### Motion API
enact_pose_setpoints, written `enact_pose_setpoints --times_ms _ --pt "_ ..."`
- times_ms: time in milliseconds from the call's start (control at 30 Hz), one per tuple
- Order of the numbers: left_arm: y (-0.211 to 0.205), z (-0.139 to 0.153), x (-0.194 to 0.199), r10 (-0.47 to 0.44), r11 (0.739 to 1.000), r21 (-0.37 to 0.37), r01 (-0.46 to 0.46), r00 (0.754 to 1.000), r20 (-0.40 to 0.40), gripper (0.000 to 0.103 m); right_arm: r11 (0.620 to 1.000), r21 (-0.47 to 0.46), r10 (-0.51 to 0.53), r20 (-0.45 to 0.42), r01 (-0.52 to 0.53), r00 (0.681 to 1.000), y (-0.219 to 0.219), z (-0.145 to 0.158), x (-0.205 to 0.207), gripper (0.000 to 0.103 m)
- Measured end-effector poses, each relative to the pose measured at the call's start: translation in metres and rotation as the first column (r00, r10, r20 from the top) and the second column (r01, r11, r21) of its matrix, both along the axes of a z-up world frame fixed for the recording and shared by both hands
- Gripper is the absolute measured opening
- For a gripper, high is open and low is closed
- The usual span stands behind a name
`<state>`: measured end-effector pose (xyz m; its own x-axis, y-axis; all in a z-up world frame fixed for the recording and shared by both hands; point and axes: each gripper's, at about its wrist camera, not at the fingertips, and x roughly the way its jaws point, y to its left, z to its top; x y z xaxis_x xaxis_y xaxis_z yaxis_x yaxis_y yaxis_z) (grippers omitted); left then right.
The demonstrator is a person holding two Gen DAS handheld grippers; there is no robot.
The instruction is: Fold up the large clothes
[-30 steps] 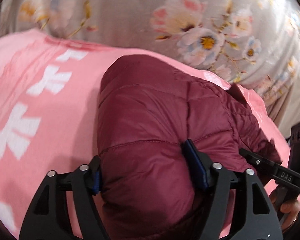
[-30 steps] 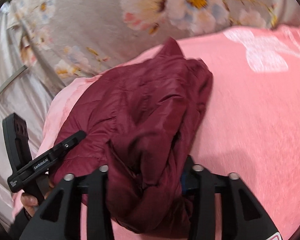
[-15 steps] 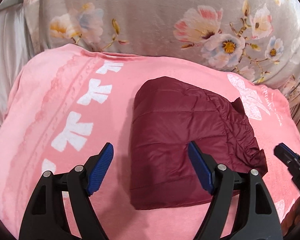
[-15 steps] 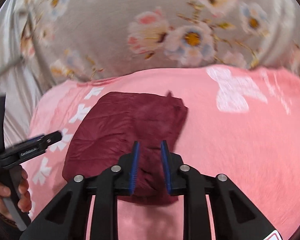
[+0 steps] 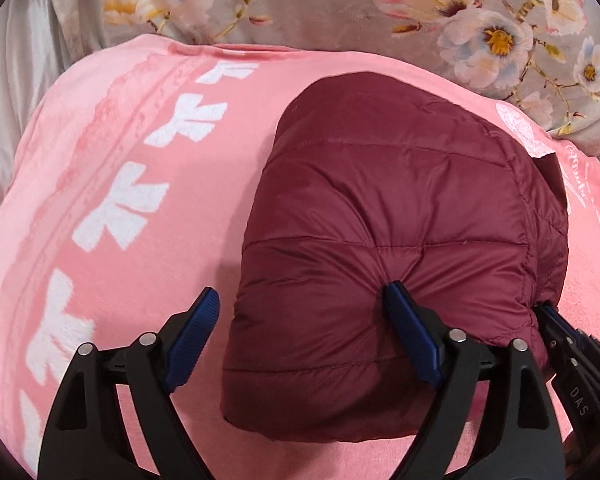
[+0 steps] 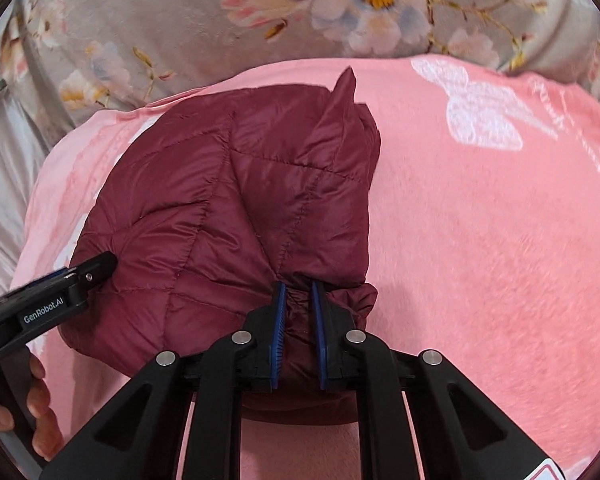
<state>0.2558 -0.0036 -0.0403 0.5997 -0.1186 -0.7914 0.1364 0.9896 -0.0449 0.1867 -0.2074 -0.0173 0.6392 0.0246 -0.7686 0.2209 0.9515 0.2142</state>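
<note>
The maroon puffer jacket is sitting folded up into a chunky bundle on the pink blanket, the one with white bow shapes running down it, and there's a grey floral cover bunched up behind that. The left gripper is hanging wide apart at the near edge of the bundle: its right finger is pressing into the quilted top, its left finger is out over bare blanket, so it isn't holding anything. The right gripper is pinching down on a scrunched bit of the jacket's near right edge, blue pads almost touching with fabric squeezed between them. From the right wrist camera a pointy corner of the jacket is sticking up at the far side.
</note>
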Motion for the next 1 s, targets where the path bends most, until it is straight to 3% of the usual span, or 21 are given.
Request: enact_pose_setpoints --times_ms 200,433,733,800,833,867,933,1000 --pt "0.003 -0.017 0.002 0.007 0.999 -0.036 -0.007 1.000 -0.002 0.089 1.000 0.002 0.002 0.026 -0.002 1.000 0.000 -0.012 -0.003 0.010" --pt "0.001 -0.025 0.000 0.007 1.000 -0.028 -0.006 1.000 0.022 0.091 0.998 -0.057 0.008 0.058 -0.004 0.998 0.008 -0.016 -0.005 0.009" --pt "0.005 -0.020 -0.012 0.034 0.999 -0.042 -0.031 0.997 0.068 0.092 1.000 0.022 0.005 0.095 -0.008 0.995 -0.003 -0.014 -0.011 0.011" --pt "0.008 -0.013 -0.025 0.037 0.999 -0.041 -0.034 0.996 0.085 0.092 1.000 0.004 0.001 0.106 -0.001 0.994 0.000 -0.007 -0.020 0.017" --pt "0.008 -0.011 -0.030 0.038 0.999 -0.038 -0.035 0.995 0.094 0.092 1.000 -0.009 -0.001 0.117 0.002 0.993 0.003 -0.001 -0.028 0.028" --pt "0.009 -0.006 -0.041 0.039 0.999 -0.028 -0.036 0.992 0.116 0.092 1.000 -0.015 0.000 0.126 0.002 0.992 0.006 0.003 -0.034 0.045" --pt "0.008 -0.001 -0.058 0.041 0.999 0.001 -0.042 0.990 0.136 0.092 0.999 -0.048 -0.008 0.144 0.015 0.990 0.013 0.014 -0.051 0.062" --pt "0.005 0.004 -0.073 0.037 0.999 0.023 -0.041 0.988 0.151 0.092 0.996 -0.086 -0.008 0.152 0.021 0.988 0.018 0.021 -0.064 0.062"
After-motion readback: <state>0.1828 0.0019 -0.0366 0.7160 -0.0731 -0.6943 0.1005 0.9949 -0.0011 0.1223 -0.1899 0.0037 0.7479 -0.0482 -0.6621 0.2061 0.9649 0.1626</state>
